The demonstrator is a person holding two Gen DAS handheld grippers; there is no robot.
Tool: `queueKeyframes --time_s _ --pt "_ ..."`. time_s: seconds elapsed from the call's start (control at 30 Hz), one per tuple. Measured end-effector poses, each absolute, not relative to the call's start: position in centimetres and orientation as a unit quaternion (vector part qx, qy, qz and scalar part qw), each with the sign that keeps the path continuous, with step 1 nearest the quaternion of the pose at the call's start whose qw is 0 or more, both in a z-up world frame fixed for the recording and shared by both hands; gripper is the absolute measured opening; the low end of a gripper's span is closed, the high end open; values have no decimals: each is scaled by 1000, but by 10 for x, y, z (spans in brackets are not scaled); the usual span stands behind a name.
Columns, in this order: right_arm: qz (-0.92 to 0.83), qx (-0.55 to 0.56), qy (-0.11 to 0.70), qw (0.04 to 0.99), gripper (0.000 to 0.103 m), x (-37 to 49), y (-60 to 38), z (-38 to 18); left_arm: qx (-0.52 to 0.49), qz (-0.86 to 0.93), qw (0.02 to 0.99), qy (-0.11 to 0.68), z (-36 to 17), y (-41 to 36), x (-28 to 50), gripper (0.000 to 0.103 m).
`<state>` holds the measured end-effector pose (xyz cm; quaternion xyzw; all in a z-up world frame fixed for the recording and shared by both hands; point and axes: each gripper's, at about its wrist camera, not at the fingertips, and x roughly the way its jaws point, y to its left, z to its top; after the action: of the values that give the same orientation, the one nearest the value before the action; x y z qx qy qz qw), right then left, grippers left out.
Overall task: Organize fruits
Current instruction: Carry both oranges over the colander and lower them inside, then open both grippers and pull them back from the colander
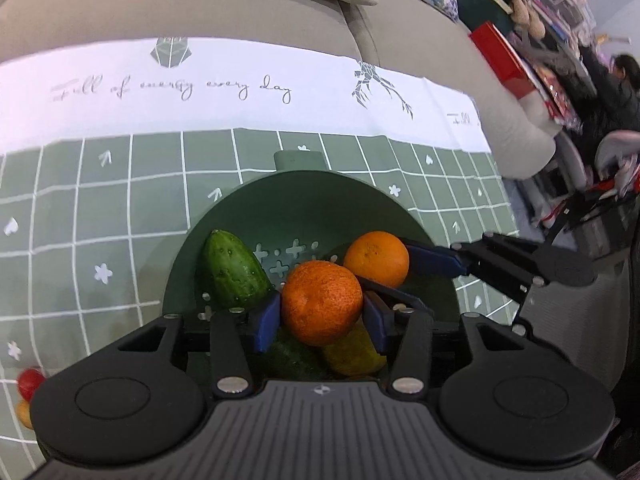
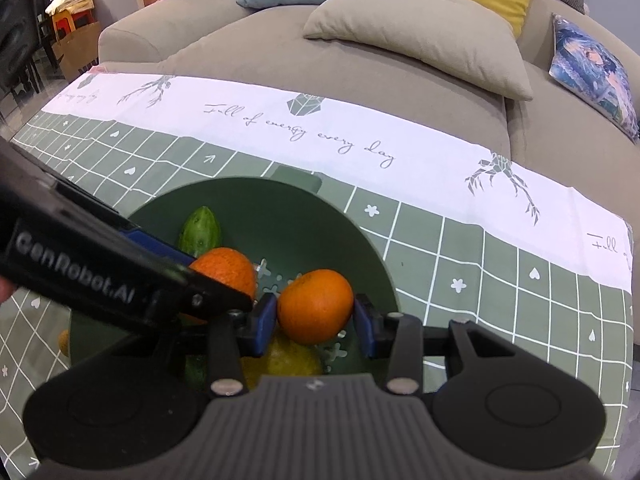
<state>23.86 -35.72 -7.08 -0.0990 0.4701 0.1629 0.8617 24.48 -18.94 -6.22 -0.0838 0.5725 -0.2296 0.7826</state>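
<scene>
**Both grippers over the green bowl, an orange between each pair of fingers**

Your left gripper (image 1: 322,316) points down into the green bowl (image 1: 240,216) with an orange (image 1: 322,307) sitting between its blue pads. The pads stand right at the orange's sides, but you cannot tell from the left wrist view whether they press on it or have just let go. Ahead of that gripper and to its left a cucumber (image 1: 234,272) leans against the bowl's wall. Below the orange, nearer the gripper's body, lies a yellow fruit (image 1: 354,354), with a dark green one beside it.

Your right gripper (image 2: 315,316) comes into the same bowl from the left gripper's right side. Its fingers pinch a second orange (image 2: 316,305), the blue pads touching both flanks of the fruit. In the right wrist view the left gripper's black arm crosses in front from the left, partly covering the first orange.

The bowl has cross-shaped holes in its floor and rests on a green checked tablecloth (image 2: 480,264). Far to the left of your left gripper, at the picture's edge, a small red fruit (image 1: 30,382) and a small orange-yellow one lie on the cloth outside the bowl. A beige sofa (image 2: 400,76) stands beyond the table.
</scene>
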Motion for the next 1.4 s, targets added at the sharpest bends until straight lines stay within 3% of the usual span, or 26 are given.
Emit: queueKeyframes --time_s 0.17,0.63,1.03,1.4 --pt "157 -88 477 860 39 244 -359 -71 -82 -220 791 565 -55 -186 246 65" --pt "120 -55 492 861 39 254 -359 -74 -59 -219 837 499 -18 -149 220 65" --pt "87 29 488 868 39 254 -364 -58 -73 -150 859 483 -10 -82 191 65" --pt "46 19 510 859 39 254 -349 -75 -64 -120 863 486 -19 -46 165 65"
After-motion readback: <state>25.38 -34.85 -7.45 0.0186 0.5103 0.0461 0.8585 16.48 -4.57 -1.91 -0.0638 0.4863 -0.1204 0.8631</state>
